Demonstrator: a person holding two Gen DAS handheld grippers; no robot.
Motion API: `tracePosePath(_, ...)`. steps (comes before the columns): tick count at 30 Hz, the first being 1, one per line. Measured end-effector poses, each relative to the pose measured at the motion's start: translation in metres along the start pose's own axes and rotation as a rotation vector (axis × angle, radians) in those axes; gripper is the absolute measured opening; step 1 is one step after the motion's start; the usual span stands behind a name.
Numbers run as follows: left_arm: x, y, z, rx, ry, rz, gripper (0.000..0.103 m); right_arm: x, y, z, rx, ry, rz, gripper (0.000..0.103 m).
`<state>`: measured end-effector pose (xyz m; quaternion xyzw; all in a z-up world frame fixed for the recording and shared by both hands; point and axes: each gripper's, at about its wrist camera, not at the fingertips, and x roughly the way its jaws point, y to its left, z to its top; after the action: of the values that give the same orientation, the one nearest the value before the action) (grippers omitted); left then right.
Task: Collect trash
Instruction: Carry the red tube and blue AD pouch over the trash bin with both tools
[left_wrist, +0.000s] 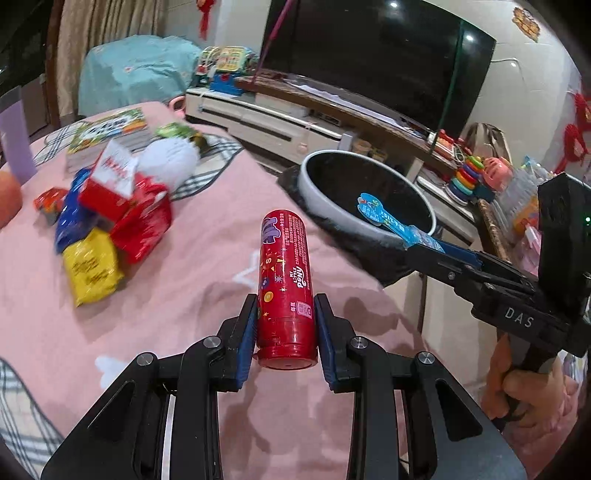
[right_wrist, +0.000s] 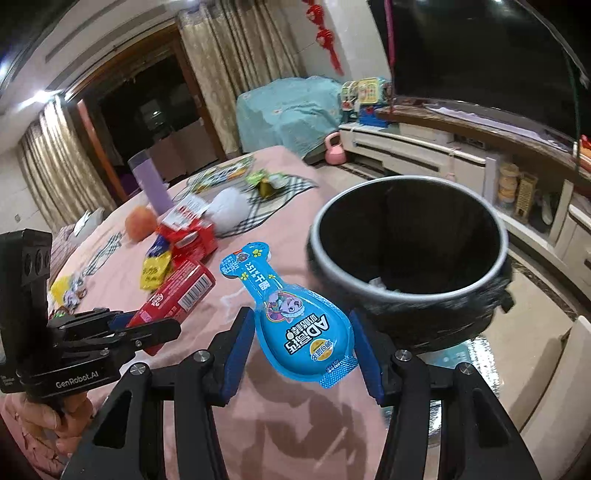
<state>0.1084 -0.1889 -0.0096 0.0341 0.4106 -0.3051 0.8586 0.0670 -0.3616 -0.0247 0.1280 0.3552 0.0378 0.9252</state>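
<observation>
Two hand-held tongs hover over a round worktop (left_wrist: 192, 258) covered in a pink cloth, each carrying one piece of trash.

The left tongs (left_wrist: 284, 332) are clamped on a red cylindrical tube (left_wrist: 284, 284), their blue pads pressing on its lower sides. The tube's long axis runs straight ahead along the fingers, its flat base towards the camera and its far end pointing away over the worktop. Its label reads "My Little Pony" in white and pink letters, with small stars and dots around it; the finer print is too small to read.

The right tongs (right_wrist: 303, 347) are clamped on a flat blue bottle-shaped packet (right_wrist: 295, 314), gripped across its wide rounded end. Its narrow neck points away and slightly left. It carries a cartoon puppy, paw prints, large letters "AD" with Chinese characters, and the figure "51%".

Just beyond the packet stands a bin (right_wrist: 410, 291) with a pale rim and a black liner, beside the worktop's edge.

The left tongs' handle reads "GenRobot.AI", seen from the right wrist view; the right tongs' body reads "DAS" in the left wrist view.

Farther back on the worktop lies a heap of red, blue and yellow snack wrappers (left_wrist: 99, 236), blurred.
</observation>
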Motion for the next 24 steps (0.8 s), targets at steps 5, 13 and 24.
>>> tracePosePath(5, 0.01, -0.012, 0.015, 0.027, 0.002, -0.014, 0.028, -0.004, -0.02, 0.009, 0.02, -0.01, -0.026, 0.054)
tracePosePath(13, 0.028, -0.026, 0.036, 0.052, 0.018, -0.037, 0.028, 0.0, -0.044, 0.023, 0.042, -0.011, -0.055, 0.054)
tracePosePath(24, 0.054, -0.046, 0.069, 0.109, 0.035, -0.048, 0.028, 0.015, -0.079, 0.051, 0.066, 0.009, -0.1, 0.054)
